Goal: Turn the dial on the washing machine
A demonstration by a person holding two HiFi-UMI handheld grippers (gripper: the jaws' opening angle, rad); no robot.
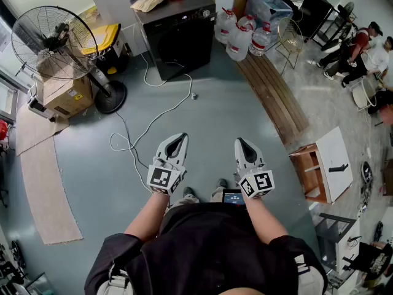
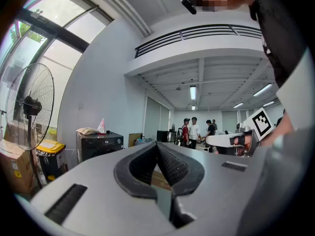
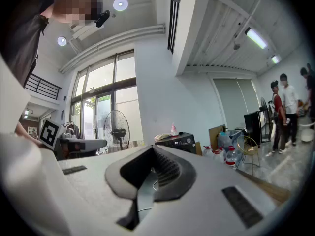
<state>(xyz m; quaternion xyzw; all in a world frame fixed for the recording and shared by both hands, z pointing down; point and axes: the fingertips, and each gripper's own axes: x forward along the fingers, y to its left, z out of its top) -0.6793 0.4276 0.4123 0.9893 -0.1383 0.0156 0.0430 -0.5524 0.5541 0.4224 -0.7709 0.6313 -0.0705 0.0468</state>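
The black washing machine (image 1: 178, 32) stands against the far wall, several steps away, with its round dial (image 1: 206, 13) at the top right of its front. A cloth and a pink bag lie on its lid. My left gripper (image 1: 178, 141) and right gripper (image 1: 241, 145) are held side by side at waist height over the grey floor. Both point toward the machine, and both are shut with nothing between the pads. The left gripper view shows the machine (image 2: 101, 144) left of the shut left gripper (image 2: 157, 144). In the right gripper view the machine (image 3: 177, 140) sits just above the right gripper (image 3: 152, 149).
A standing fan (image 1: 52, 35), a yellow bin (image 1: 104, 39) and cardboard boxes (image 1: 61, 91) stand left of the machine. A white cable (image 1: 153, 118) trails across the floor. Water bottles (image 1: 239, 35), wooden planks (image 1: 273, 94) and a tipped cabinet (image 1: 322, 165) are on the right. People (image 1: 356, 51) sit far right.
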